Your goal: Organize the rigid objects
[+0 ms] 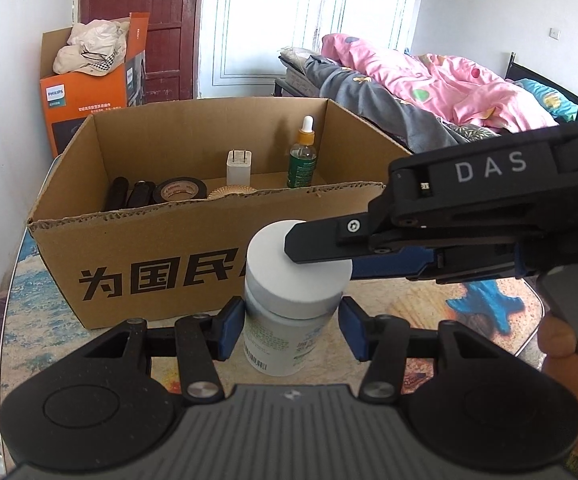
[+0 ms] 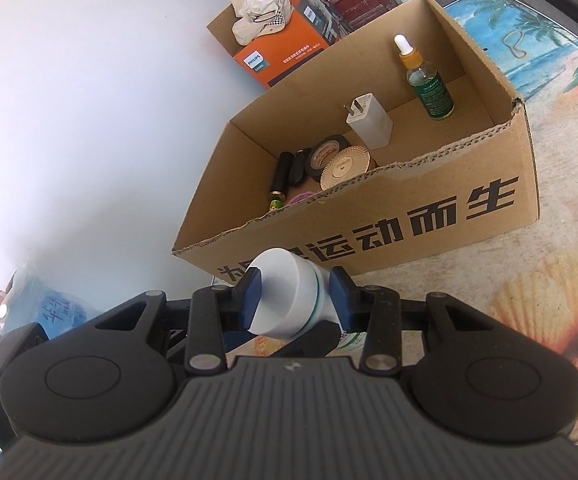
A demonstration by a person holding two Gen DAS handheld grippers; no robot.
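1. The box on the worktop already holds 6 things I can make out: a dropper bottle standing near its far right corner, a white charger upright beside it, a tape roll, a gold disc leaning against the tape, and 2 dark cylinders at the left end. Something pink peeks out under the front wall; I cannot tell what it is.

2. The white jar is not in yet. It sits just in front of the box's printed wall, close to the worktop, and both tools are on it.

3. The right gripper has its blue fingers clamped on the jar's white cap, reaching in from the side.

4. The left gripper brackets the jar's body: its left pad touches, while the right one stands a little off, so the fingers are narrow but not squeezing.

5. By my reckoning the sorting is mostly done. What remains is lifting this jar over the front wall and setting it in the open middle of the box. No other loose thing shows on the worktop from here.
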